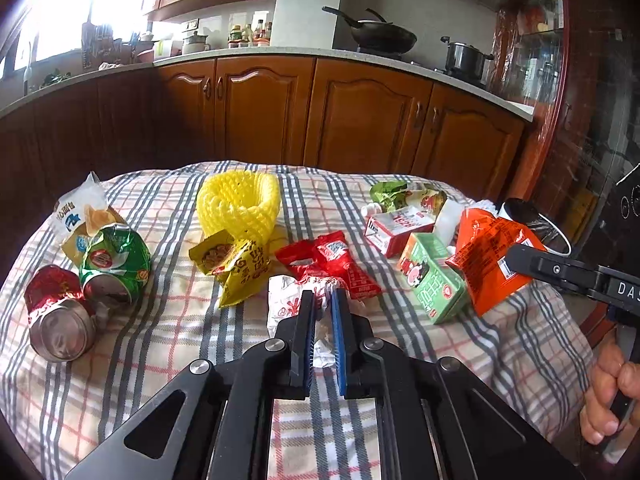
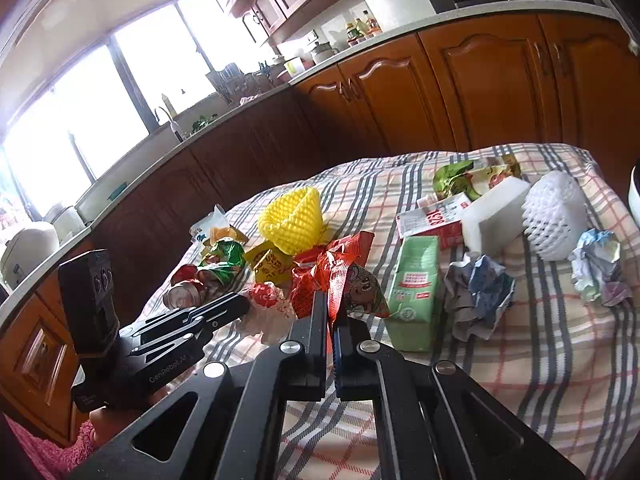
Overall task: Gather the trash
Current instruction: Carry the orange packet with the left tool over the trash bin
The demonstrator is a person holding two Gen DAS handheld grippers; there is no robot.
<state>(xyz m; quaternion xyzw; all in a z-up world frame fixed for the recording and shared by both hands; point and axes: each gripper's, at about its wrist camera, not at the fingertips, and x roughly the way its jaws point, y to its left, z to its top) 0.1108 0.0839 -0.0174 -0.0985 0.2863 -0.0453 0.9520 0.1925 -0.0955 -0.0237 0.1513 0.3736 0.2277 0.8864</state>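
Trash lies scattered on a plaid tablecloth (image 1: 168, 344). My left gripper (image 1: 322, 300) is shut on a crumpled white wrapper with red print (image 1: 286, 304), which also shows in the right wrist view (image 2: 266, 300). My right gripper (image 2: 331, 300) is shut on an orange-red snack bag (image 2: 340, 268) and holds it above the cloth; in the left wrist view the bag (image 1: 490, 256) hangs from the right gripper (image 1: 516, 258). A green carton (image 1: 434, 276) lies beside it. Red wrappers (image 1: 332, 260) lie just beyond the white one.
Two crushed cans (image 1: 60, 316), a yellow foam net (image 1: 238, 204), a yellow packet (image 1: 236, 264) and a red-white carton (image 1: 396, 226) lie on the cloth. Crumpled paper (image 2: 478, 292) and a white foam net (image 2: 554, 216) lie to the right. Wooden cabinets (image 1: 360, 120) stand behind.
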